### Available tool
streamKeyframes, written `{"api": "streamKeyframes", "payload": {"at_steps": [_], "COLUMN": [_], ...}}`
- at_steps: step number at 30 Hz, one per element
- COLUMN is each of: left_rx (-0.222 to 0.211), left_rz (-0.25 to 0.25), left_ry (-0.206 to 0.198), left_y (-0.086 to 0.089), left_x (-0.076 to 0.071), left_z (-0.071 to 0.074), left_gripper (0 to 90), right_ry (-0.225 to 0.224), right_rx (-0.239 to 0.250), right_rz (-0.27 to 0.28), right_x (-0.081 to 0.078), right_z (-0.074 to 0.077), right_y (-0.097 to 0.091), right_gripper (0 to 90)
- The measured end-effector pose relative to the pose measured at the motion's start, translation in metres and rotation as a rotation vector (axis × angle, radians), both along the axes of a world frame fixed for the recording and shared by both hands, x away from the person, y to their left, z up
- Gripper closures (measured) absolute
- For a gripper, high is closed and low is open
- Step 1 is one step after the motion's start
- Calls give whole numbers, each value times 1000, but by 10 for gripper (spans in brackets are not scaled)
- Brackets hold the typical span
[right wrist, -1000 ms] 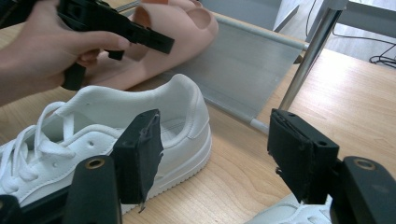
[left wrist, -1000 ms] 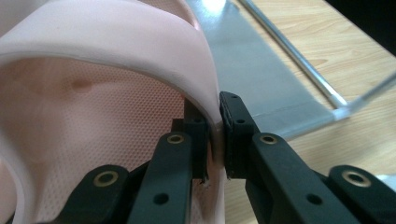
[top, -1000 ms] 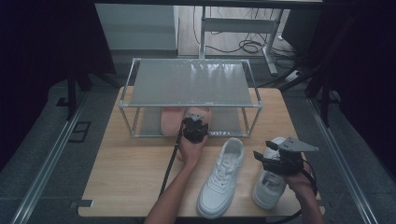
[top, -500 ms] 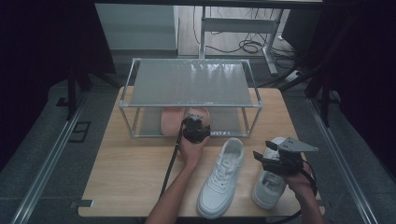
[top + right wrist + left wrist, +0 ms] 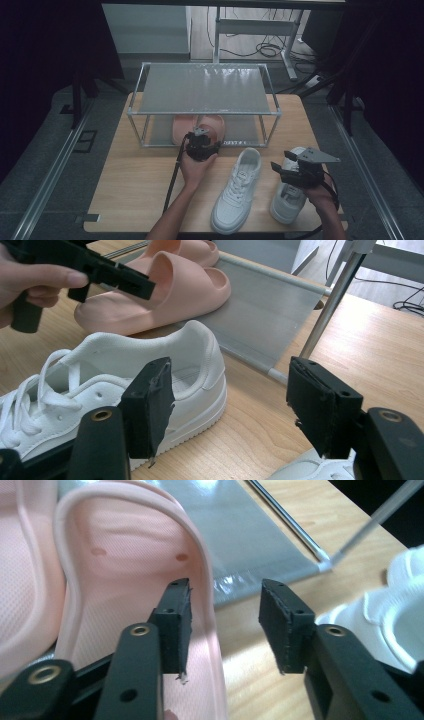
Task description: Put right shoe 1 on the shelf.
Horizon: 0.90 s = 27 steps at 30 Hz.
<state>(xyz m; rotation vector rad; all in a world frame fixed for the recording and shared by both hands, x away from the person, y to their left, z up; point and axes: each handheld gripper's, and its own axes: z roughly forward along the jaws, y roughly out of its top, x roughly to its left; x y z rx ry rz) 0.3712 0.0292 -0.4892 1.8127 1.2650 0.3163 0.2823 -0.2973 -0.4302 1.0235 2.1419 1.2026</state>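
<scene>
left gripper (image 5: 201, 141) jaws just opened, nothing clamped, one jaw over the pink slipper (image 5: 125, 580) on the rack's (image 5: 205, 95) lower shelf. right gripper (image 5: 300, 170) open over right white sneaker (image 5: 287, 200); other sneaker (image 5: 235, 192) just left.

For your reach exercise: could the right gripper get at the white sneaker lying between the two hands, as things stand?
Probably yes. The right gripper stands open beside the white sneaker, with only bare table between them; the left gripper is off at the pink slide.
</scene>
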Motion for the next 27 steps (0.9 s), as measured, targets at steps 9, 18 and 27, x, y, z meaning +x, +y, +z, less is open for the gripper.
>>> {"api": "streamKeyframes", "payload": {"at_steps": [9, 18, 27], "left_rx": [19, 45, 57], "left_rz": [-62, -90, -119], "left_ry": [-33, -57, -52], "left_y": [16, 37, 58], "left_x": [-23, -38, -53], "left_z": [2, 5, 3], "left_gripper": [815, 900, 900], "right_ry": [-1, 2, 5], "right_rx": [-1, -5, -7], "right_rz": [-1, -1, 1], "right_x": [-1, 0, 0], "right_z": [1, -1, -1], "right_y": [1, 2, 3], "right_gripper": [354, 354, 354]}}
